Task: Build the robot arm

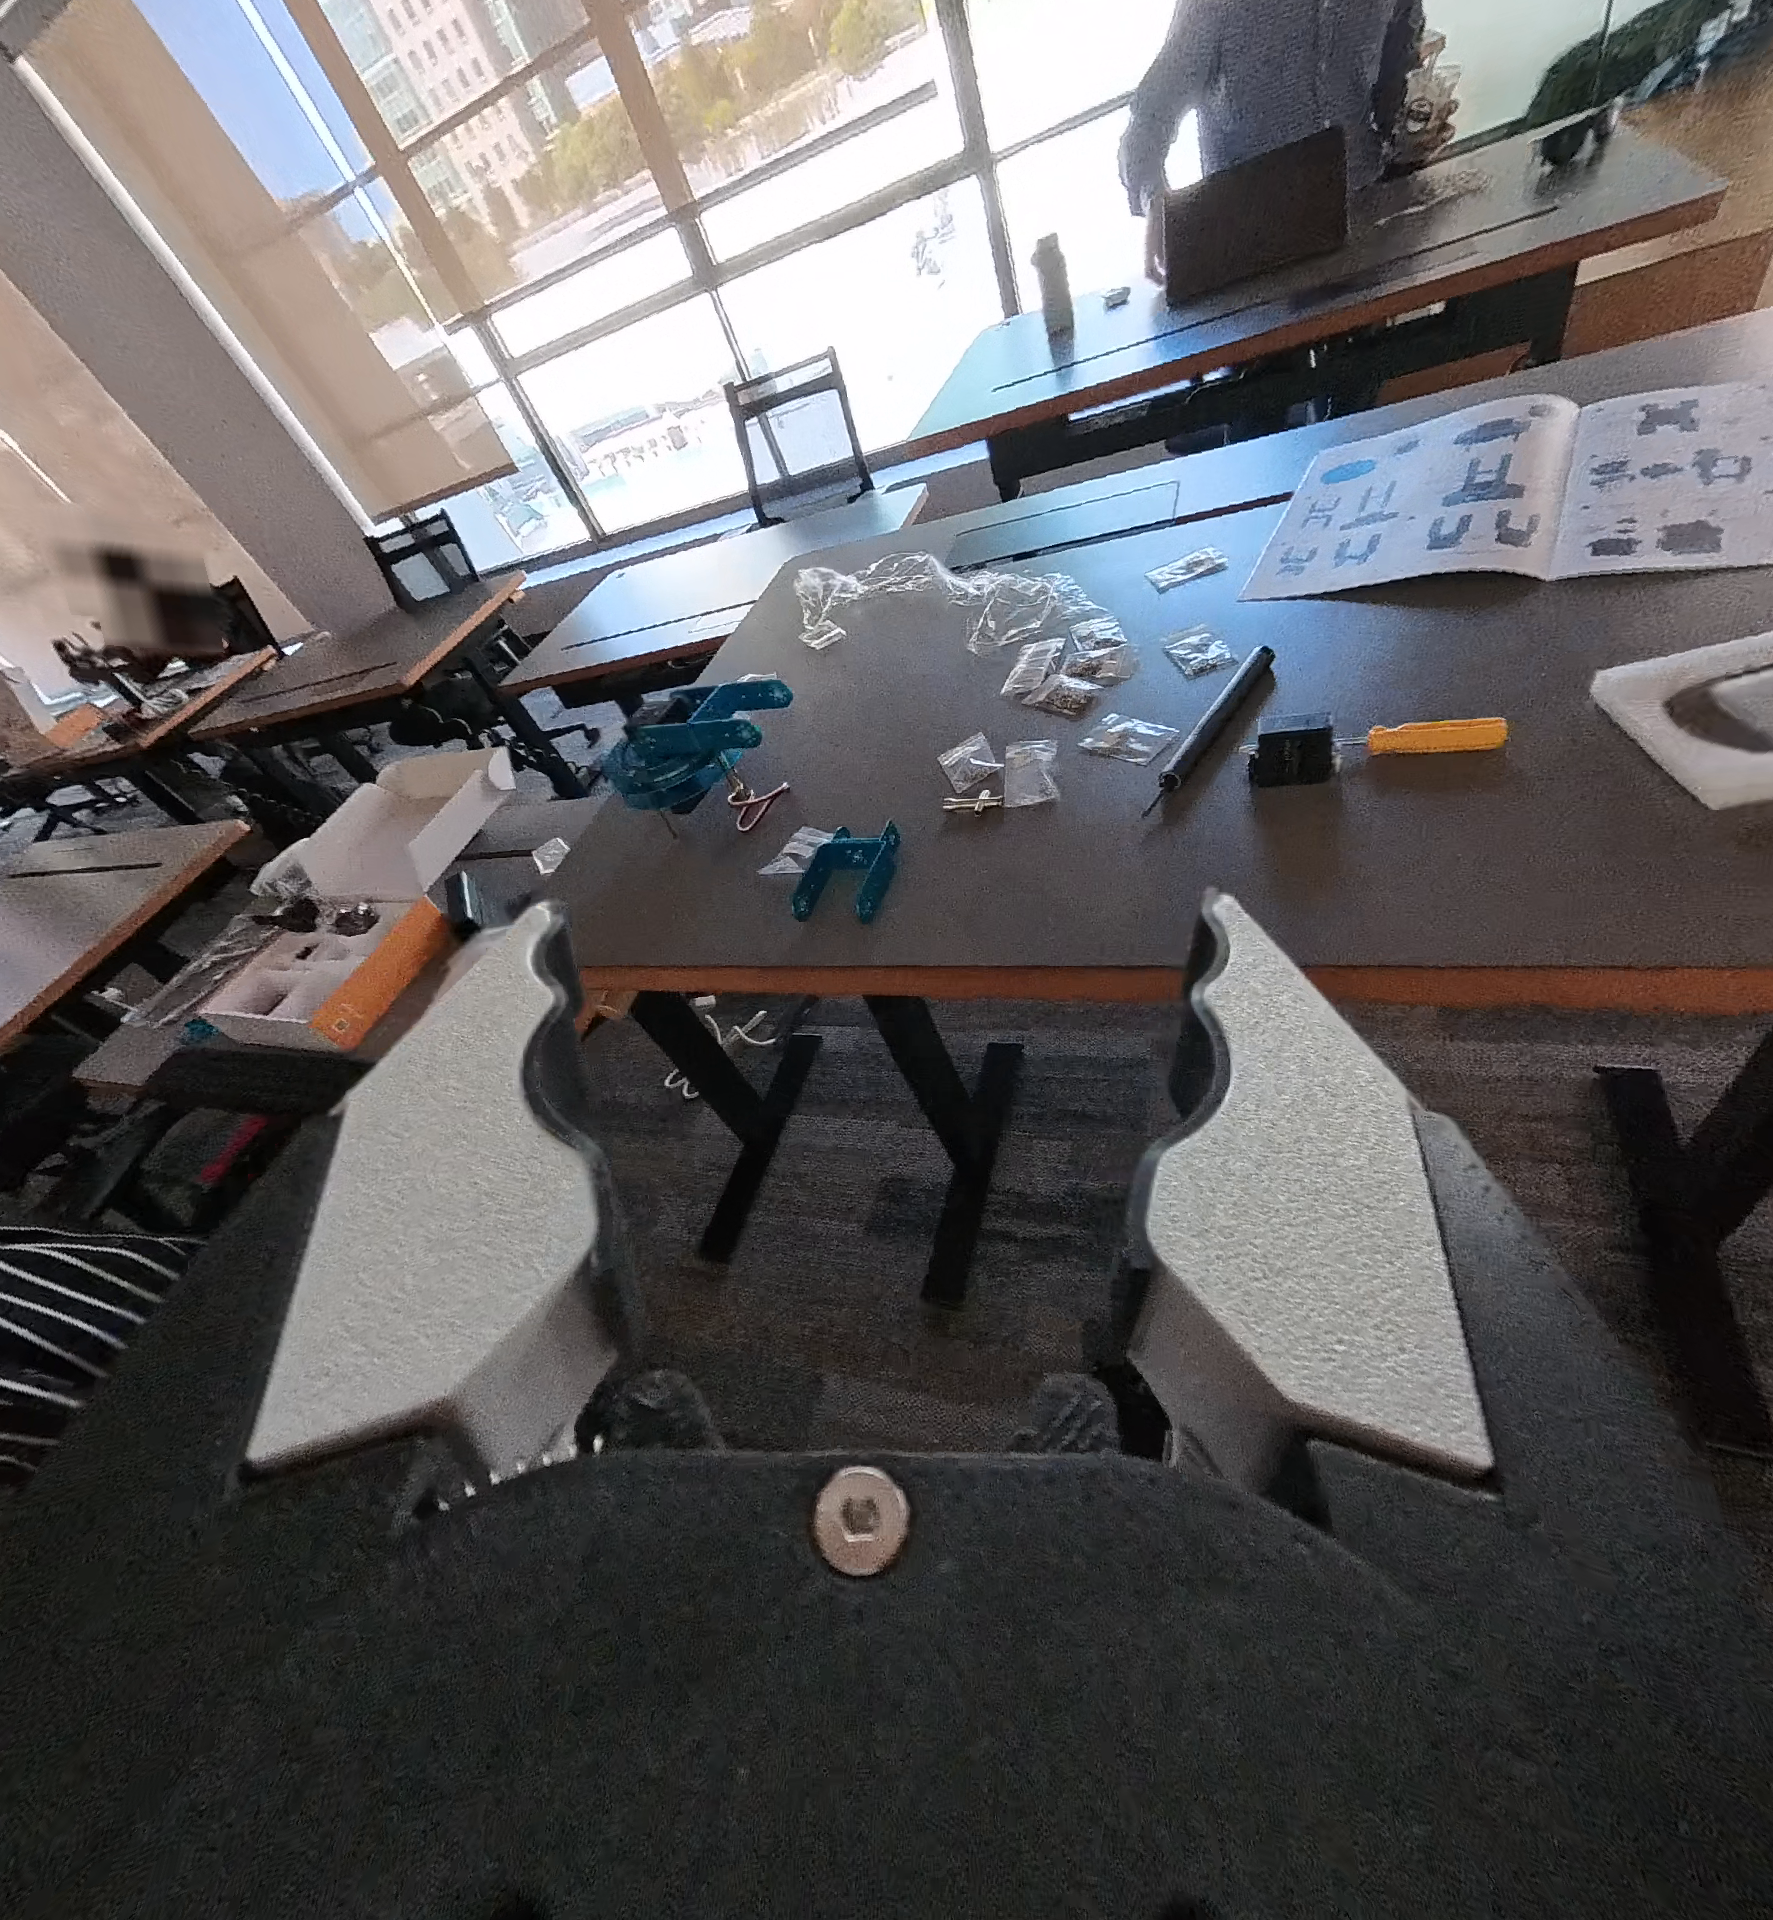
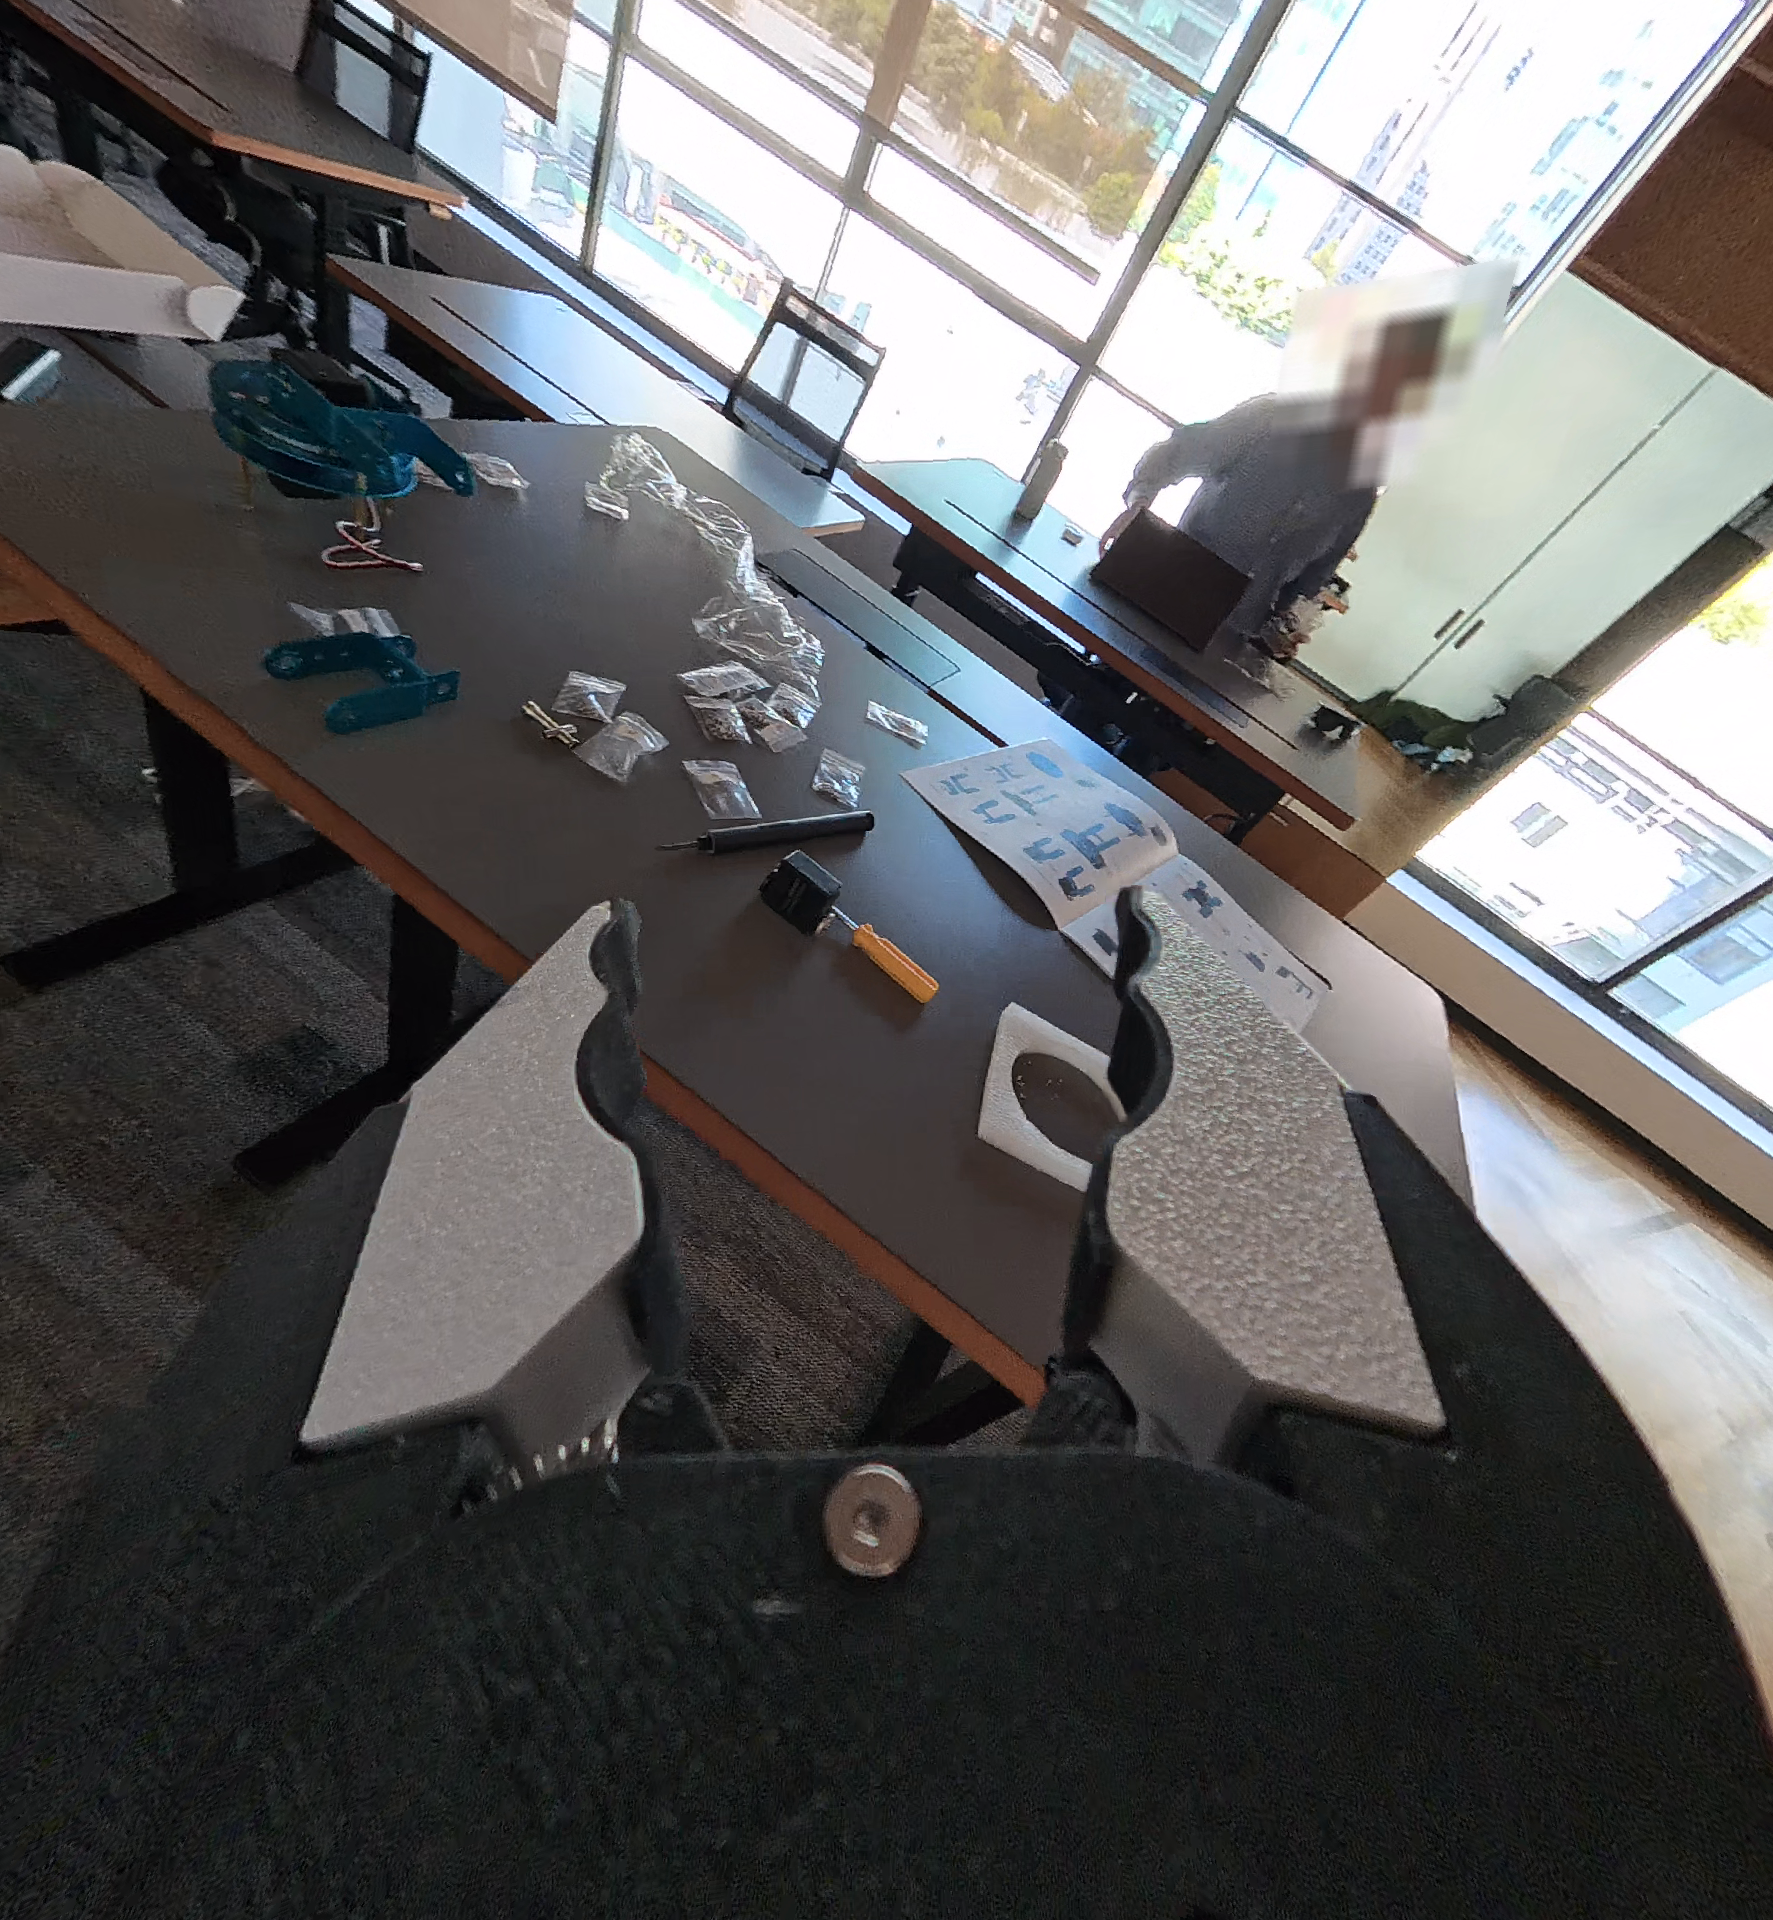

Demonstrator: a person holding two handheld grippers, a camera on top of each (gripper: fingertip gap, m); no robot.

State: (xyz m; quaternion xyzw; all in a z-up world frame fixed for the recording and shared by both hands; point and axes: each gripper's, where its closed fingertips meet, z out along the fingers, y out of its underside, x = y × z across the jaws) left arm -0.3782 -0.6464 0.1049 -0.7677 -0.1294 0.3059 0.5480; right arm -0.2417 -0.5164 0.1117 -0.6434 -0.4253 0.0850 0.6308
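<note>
My left gripper (image 1: pixel 882 925) is open and empty, held just short of the near edge of a dark table (image 1: pixel 1381 894). Nearest to it lies a blue metal bracket (image 1: pixel 849 869). A blue assembled metal frame (image 1: pixel 690 743) stands at the table's left end. My right gripper (image 2: pixel 871 925) is open and empty, above the table's near edge (image 2: pixel 757 1174). Nearest to it are an orange-handled screwdriver (image 2: pixel 892 961) stuck in a small black block (image 2: pixel 799 890), and a white foam piece (image 2: pixel 1048 1101). The bracket also shows in the right wrist view (image 2: pixel 368 681).
Several small clear bags of parts (image 1: pixel 1069 675) and crumpled plastic (image 2: pixel 747 603) lie mid-table. A black pen-like tool (image 1: pixel 1214 727), an open booklet (image 1: pixel 1547 499) and a white box beside the table (image 1: pixel 394 831) are there. A person stands at a far desk (image 2: pixel 1266 520).
</note>
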